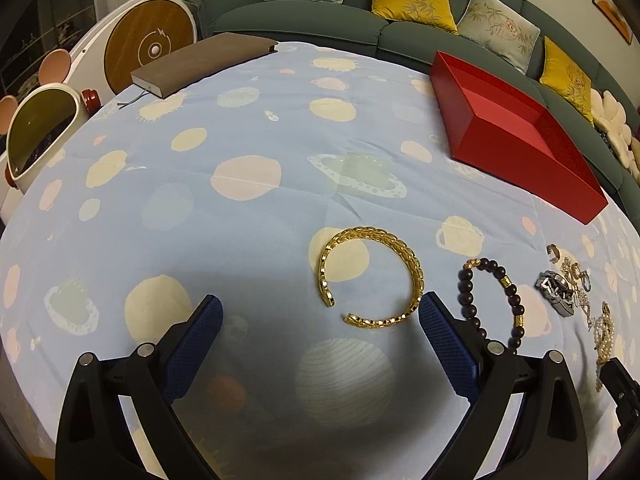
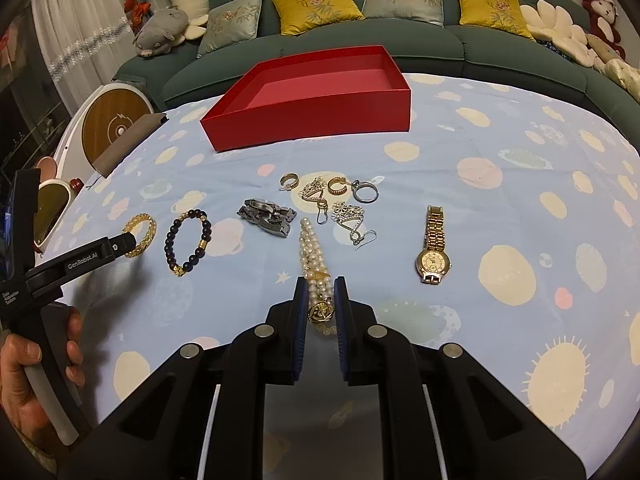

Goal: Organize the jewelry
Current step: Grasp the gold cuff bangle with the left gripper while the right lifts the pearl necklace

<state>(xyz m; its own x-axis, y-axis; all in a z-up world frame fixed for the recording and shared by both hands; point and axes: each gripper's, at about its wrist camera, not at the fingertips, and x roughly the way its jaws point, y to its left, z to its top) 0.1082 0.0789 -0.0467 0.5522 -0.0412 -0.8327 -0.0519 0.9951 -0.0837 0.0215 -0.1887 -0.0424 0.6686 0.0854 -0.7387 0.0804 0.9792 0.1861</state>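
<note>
My right gripper (image 2: 321, 308) has its jaws shut tight on the pearl bracelet (image 2: 313, 256). The bracelet lies flat on the desk (image 2: 500, 184), squashed long and thin. Its long way runs straight away from me, toward the red box (image 2: 308, 128) at the far side. A little gold charm (image 2: 320, 312) sits between my blue pads (image 2: 301, 320), at the near end of the pearls. A few pearls are hidden behind the pads.

My left gripper (image 1: 320, 320) hangs over the gold bangle (image 1: 370, 278), tipped down at the desk. Its jaws are wide apart and hold nothing. The bangle's gap points toward me and to the left. Its near right part sits just beside my right pad (image 1: 448, 344). In the right view one finger covers part of the bangle. A hand (image 2: 28, 376) holds that gripper's handle at the left edge.

Next to the bangle is a dark bead bracelet (image 2: 188, 242), then a silver watch (image 2: 267, 216). Behind the pearls lie small rings and earrings (image 2: 336, 196) in a heap, and I cannot tell them all apart. A gold watch (image 2: 433, 246) lies off to the right, strap pointing away.
</note>
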